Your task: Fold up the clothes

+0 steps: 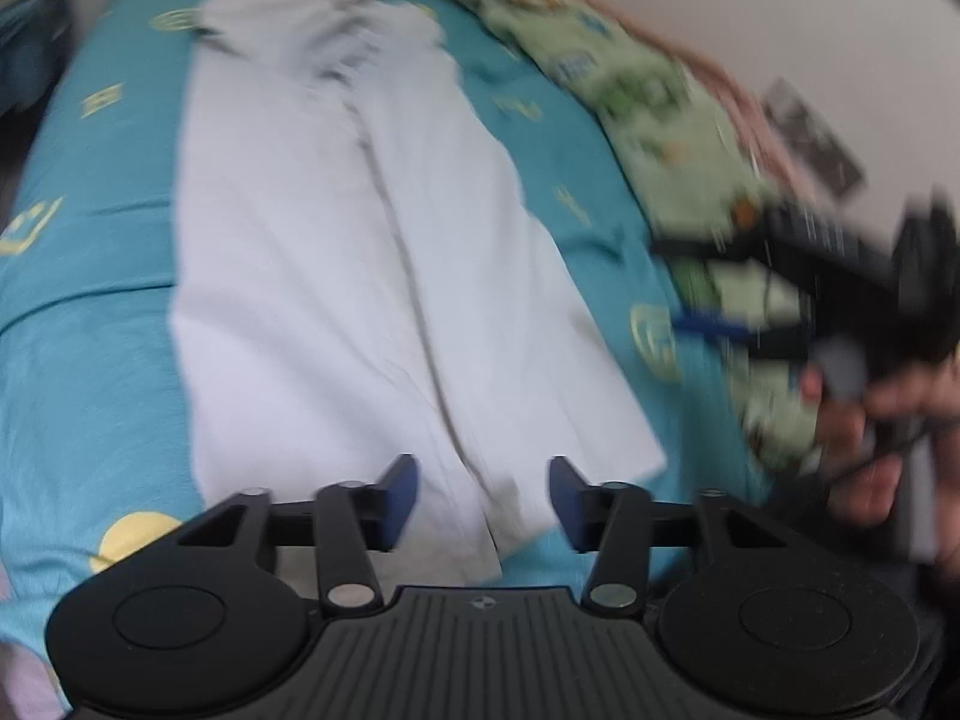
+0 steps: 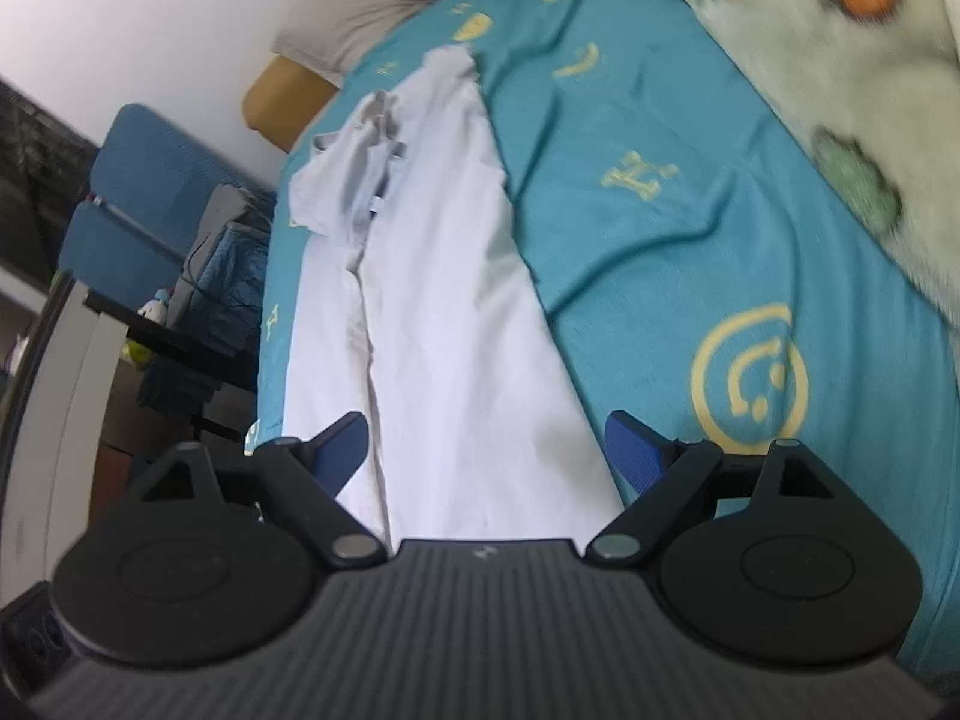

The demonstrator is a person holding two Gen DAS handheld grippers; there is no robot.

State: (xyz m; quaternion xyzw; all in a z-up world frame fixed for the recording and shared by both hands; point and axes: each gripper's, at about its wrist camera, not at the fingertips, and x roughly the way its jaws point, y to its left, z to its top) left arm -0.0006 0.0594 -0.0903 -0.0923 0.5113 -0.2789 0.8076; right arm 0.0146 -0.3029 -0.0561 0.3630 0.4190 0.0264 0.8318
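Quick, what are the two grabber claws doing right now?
Left gripper: open, empty, above the long white cloth garment.
Right gripper: open, empty, above it too.

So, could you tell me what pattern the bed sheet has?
Teal bed sheet with yellow smiley faces and letter-like marks, clearest in the right wrist view.

We see a white wall (image 2: 150,18) at upper left, a teal-sheeted bed (image 2: 690,210) at centre, and blue seating (image 2: 138,180) at left.
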